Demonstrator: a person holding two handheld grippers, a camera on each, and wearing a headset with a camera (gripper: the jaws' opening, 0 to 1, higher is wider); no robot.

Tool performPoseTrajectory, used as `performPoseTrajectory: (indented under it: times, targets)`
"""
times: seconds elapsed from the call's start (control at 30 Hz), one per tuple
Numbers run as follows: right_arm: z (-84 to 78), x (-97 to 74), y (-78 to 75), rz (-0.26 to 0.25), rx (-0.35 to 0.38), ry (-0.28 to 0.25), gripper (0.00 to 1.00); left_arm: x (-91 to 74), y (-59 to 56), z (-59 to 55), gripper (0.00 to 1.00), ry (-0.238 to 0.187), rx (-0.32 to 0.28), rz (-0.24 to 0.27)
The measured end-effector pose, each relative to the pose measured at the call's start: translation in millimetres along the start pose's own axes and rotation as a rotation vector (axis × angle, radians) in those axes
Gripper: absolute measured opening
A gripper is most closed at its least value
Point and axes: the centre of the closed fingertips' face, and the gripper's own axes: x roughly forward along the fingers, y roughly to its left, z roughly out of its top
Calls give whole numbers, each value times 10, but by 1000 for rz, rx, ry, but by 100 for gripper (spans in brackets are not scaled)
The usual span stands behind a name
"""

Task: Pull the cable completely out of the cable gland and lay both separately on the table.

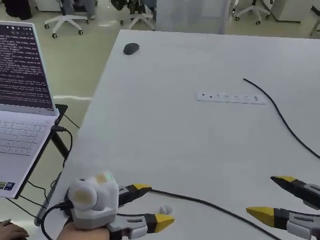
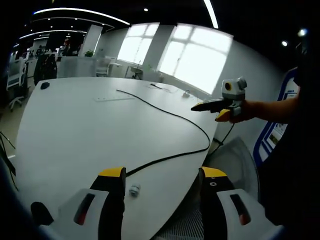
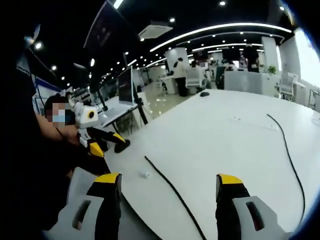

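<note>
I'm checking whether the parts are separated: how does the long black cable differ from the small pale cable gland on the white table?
The black cable is long and thin, curving across the white table; the pale cable gland is a small stubby piece. The cable is dark, the gland whitish. Both lie on the table, the cable's end apart from the gland.

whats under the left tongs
The cable gland lies on the white table between the open left tongs, apart from the end of the black cable. The table beneath the tongs' body is covered.
</note>
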Motion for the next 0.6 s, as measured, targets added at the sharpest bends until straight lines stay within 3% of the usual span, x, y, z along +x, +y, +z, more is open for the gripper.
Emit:
performPoseTrajectory:
  times: [0.1, 0.3, 0.47, 0.6]
  targets:
    - [29, -106, -16, -1, 45, -47, 77, -33, -55, 75, 63, -34, -31, 3]
    - [-153, -247, -73, 8, 18, -20, 82, -39, -82, 77, 74, -36, -9, 37]
    - [-287, -289, -132, 23, -11, 36, 83, -56, -95, 9, 74, -18, -18, 56]
    - [-354, -258, -97, 73, -21, 63, 94, -60, -87, -34, 80, -7, -24, 72]
